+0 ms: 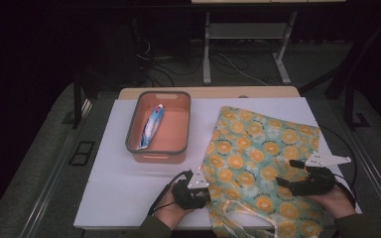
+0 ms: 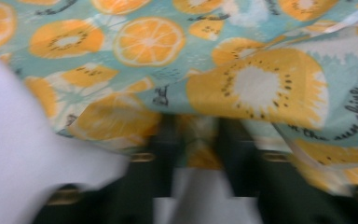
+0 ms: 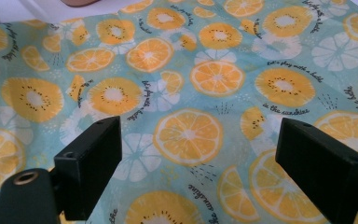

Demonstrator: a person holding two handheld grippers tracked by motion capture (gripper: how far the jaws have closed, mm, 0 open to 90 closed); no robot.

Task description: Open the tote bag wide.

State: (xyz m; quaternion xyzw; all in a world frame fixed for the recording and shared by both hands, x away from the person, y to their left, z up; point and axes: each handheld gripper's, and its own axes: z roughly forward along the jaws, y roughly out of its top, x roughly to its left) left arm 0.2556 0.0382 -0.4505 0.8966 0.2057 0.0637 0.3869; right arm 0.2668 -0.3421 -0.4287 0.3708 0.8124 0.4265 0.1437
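Observation:
A cloth bag (image 1: 258, 163) printed with orange and kiwi slices on pale teal lies flat on the right half of the white table (image 1: 119, 188). My left gripper (image 1: 206, 195) sits at the bag's near left edge. In the left gripper view its jaws stand close together with a fold of the bag (image 2: 149, 42) pinched between them, so the left gripper (image 2: 198, 140) is shut on the cloth. My right gripper (image 1: 286, 172) hovers over the bag's near right part. In the right gripper view the right gripper (image 3: 200, 140) stands wide open above the printed cloth (image 3: 214, 77), holding nothing.
An orange bin (image 1: 129, 144) with a grey rim stands on the table's left half, holding a toothpaste tube (image 1: 151, 126). The bag's pale straps (image 1: 238, 218) trail at the near edge. Desk legs and cables lie on the floor beyond the table.

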